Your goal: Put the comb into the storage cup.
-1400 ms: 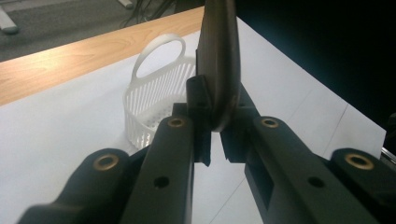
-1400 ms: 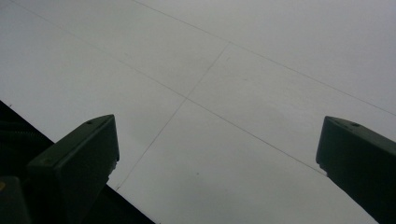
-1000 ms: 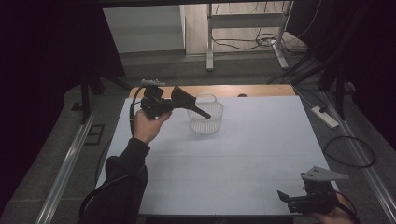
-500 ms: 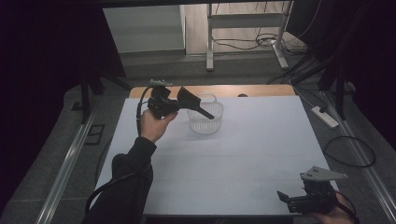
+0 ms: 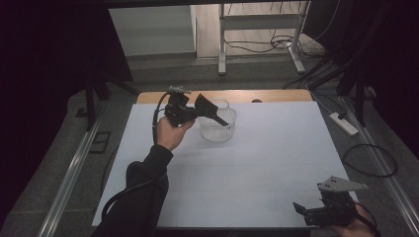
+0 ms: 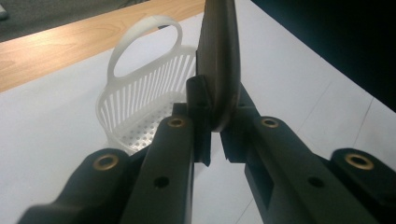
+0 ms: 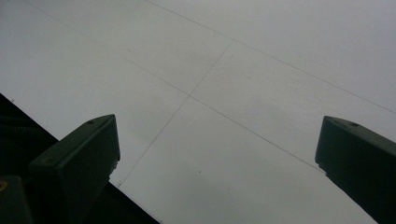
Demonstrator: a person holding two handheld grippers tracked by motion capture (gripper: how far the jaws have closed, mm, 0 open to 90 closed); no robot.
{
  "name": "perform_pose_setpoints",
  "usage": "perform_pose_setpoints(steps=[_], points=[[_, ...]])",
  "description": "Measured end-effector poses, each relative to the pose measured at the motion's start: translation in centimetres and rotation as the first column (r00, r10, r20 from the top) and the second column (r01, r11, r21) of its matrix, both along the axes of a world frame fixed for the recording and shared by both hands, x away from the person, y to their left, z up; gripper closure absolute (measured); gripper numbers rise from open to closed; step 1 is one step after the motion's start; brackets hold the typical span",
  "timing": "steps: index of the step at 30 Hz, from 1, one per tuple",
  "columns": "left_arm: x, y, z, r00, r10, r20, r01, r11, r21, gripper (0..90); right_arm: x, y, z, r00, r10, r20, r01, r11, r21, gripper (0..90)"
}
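At the far left part of the bench (image 5: 247,187) we see our left tongs (image 5: 193,112) clamped on a dark flat scoop-like tool (image 5: 210,108), held above and just beside the white slotted basket (image 5: 217,129). The basket's looped handle (image 6: 144,44) rises behind; we can't make out anything inside it. Wide bare surface lies between. At the near right edge, our right tongs (image 5: 309,213) gape wide, gripping nothing.

Wooden table (image 5: 267,95) w/ white sheet (image 5: 237,168) covering nearly all of it; bare wood strip shows at far edge. Sheet has faint fold lines. White slotted plastic basket (image 5: 217,129) w/ loop handle sits on sheet, near far edge, left of centre.
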State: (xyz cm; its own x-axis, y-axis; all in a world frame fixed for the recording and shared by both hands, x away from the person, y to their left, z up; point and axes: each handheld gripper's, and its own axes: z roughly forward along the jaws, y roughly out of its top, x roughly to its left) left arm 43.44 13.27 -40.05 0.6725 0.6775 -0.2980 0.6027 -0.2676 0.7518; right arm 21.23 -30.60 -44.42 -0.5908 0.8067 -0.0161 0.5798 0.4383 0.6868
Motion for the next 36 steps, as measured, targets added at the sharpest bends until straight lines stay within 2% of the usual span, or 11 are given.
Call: perform_pose_setpoints(steps=[8,15,26,36], points=[[0.4,-0.5,-0.7,0.9999,0.007,-0.009,-0.007,1.0000,-0.005,83.2,0.0,0.0,0.0,1.0000,0.003,-0.001,-0.003,1.000,-0.001,0.6],[0.7,-0.6,-2.0,0.9995,0.020,-0.024,-0.020,0.9997,-0.014,83.2,0.0,0.0,0.0,1.0000,0.003,-0.003,-0.003,1.000,-0.003,0.7],[1.2,0.3,-3.7,0.9969,0.047,-0.064,-0.052,0.9957,-0.077,83.1,0.0,0.0,0.0,1.0000,0.002,-0.007,-0.002,1.000,-0.003,0.7],[1.3,0.6,-4.6,0.9962,0.062,-0.061,-0.067,0.9954,-0.069,82.5,0.1,0.0,-0.1,0.9999,0.001,-0.011,-0.001,1.000,-0.004,0.7]])
